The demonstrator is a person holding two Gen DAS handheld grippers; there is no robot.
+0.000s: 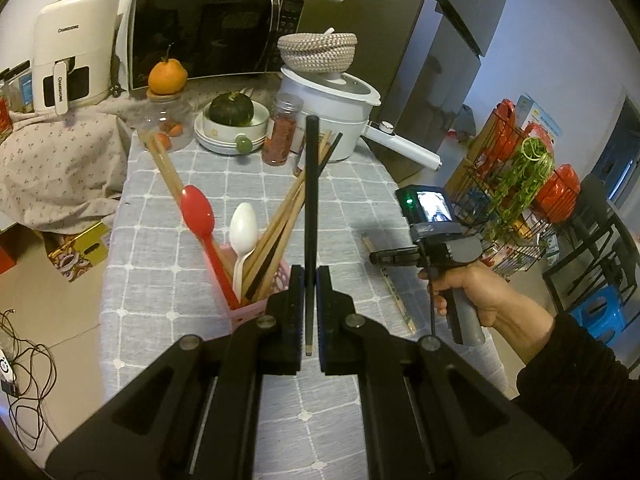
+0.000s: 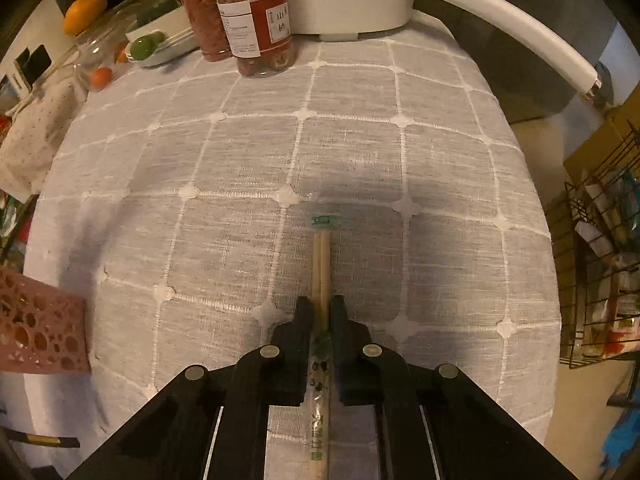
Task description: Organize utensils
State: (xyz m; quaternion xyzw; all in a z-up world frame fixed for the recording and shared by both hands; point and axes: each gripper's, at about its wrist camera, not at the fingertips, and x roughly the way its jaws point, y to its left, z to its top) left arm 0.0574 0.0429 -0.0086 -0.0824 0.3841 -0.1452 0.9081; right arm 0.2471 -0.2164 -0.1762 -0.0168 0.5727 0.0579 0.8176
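Observation:
My left gripper (image 1: 310,276) is shut on a black chopstick (image 1: 311,184) that stands upright over the pink holder (image 1: 256,308). The holder carries a red spoon (image 1: 198,210), a white spoon (image 1: 243,228) and several wooden and black chopsticks (image 1: 286,216). To its right, a hand holds my right gripper (image 1: 390,258) pointing steeply down at the table. In the right wrist view my right gripper (image 2: 321,304) is shut on a pair of wooden chopsticks in a clear wrapper (image 2: 321,256) lying on the grey checked tablecloth (image 2: 240,200). The pink holder (image 2: 40,320) stands at the left edge.
At the back of the table stand two jars (image 2: 256,20), a white pot with a long handle (image 2: 508,28), stacked bowls holding a squash (image 1: 232,110), a microwave (image 1: 208,32) and an air fryer (image 1: 72,48). A wire rack (image 2: 600,260) stands off the table's right edge.

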